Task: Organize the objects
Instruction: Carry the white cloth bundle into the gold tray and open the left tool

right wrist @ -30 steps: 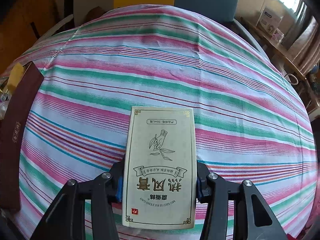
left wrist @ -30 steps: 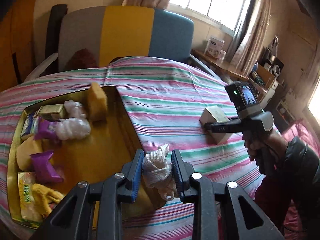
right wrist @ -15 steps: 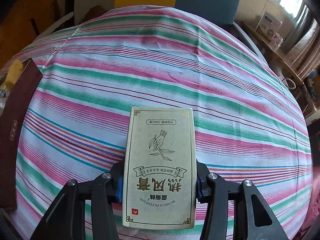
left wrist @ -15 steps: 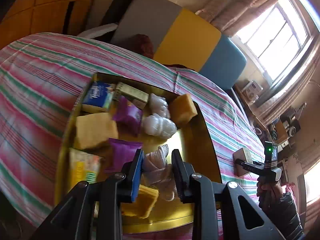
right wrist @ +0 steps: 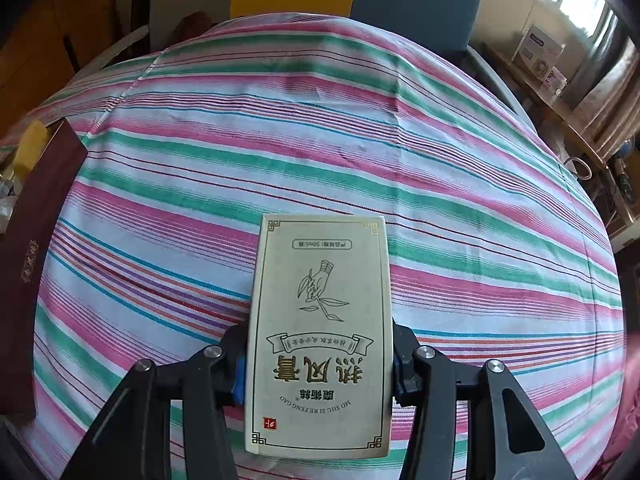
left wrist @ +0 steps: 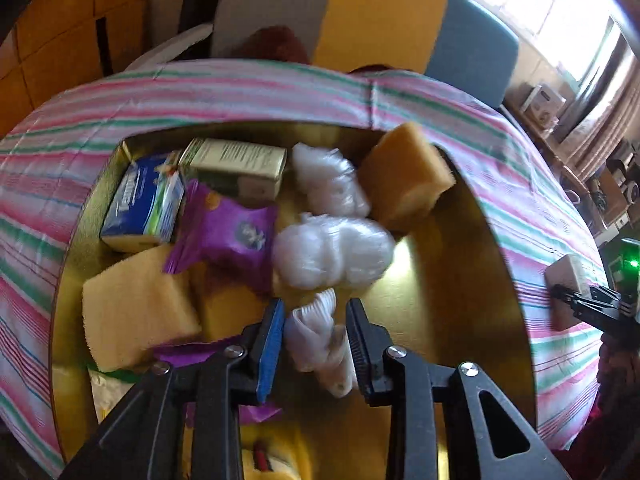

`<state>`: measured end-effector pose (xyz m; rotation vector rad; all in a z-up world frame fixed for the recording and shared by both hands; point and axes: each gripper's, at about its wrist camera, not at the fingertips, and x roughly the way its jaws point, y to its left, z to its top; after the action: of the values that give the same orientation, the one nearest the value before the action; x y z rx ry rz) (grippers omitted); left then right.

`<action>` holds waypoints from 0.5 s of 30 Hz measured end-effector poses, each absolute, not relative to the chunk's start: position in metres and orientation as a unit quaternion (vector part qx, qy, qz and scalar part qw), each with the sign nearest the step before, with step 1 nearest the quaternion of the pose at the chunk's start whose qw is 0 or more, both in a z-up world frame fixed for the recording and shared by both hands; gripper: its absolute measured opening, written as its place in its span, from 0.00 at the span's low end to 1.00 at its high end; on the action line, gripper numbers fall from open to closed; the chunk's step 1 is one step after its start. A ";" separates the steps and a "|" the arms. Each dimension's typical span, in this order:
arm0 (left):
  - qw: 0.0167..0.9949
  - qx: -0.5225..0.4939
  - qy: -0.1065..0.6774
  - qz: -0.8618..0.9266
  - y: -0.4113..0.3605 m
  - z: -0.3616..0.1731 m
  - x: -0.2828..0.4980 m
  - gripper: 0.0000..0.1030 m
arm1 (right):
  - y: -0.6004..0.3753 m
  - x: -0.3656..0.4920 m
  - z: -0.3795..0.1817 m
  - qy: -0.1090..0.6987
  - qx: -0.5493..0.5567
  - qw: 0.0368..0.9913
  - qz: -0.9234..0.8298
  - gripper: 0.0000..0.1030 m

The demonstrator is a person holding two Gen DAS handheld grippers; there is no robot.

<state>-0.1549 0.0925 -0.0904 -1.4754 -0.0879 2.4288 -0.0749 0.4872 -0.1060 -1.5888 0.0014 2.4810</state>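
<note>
My left gripper (left wrist: pixel 316 320) hangs over the gold tray (left wrist: pixel 472 280) with a white knotted cloth bundle (left wrist: pixel 320 340) between its jaws, which stand slightly wider than the bundle. The tray holds yellow sponges (left wrist: pixel 136 304), purple packets (left wrist: pixel 232 232), a blue tissue pack (left wrist: pixel 144 204), a cream box (left wrist: pixel 240 164) and white plastic bundles (left wrist: pixel 332 252). My right gripper (right wrist: pixel 318 360) is shut on a cream box with Chinese print (right wrist: pixel 320 332), held just above the striped tablecloth (right wrist: pixel 320 120). It also shows at the right of the left wrist view (left wrist: pixel 568 300).
The tray's dark red outer wall (right wrist: pixel 24 260) shows at the left edge of the right wrist view. A grey, yellow and blue chair back (left wrist: pixel 360 12) stands behind the round table. Shelves and boxes (right wrist: pixel 540 52) line the window side on the right.
My left gripper has carried the white bundle from the tray's right edge over the tray's middle and lower, and its jaws have widened a little. The right gripper and its box have barely moved.
</note>
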 end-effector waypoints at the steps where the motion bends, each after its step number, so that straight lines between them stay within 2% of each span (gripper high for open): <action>1: 0.148 -0.513 -0.036 0.844 0.090 -0.090 -0.155 0.35 | 0.487 -0.075 -0.106 0.000 -0.536 0.097 0.838 0.50; 9: 0.140 -0.454 -0.056 0.878 0.065 -0.052 -0.116 0.37 | 0.495 -0.072 -0.095 0.014 -0.514 0.112 0.851 0.50; 15: 0.115 -0.415 -0.020 0.902 0.041 -0.032 -0.086 0.39 | 0.490 -0.068 -0.077 0.045 -0.501 0.108 0.858 0.50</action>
<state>-0.0860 0.0408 -0.0320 -1.2165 -0.0577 2.6441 -0.0675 0.4903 -0.0771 -1.4727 0.1333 2.5232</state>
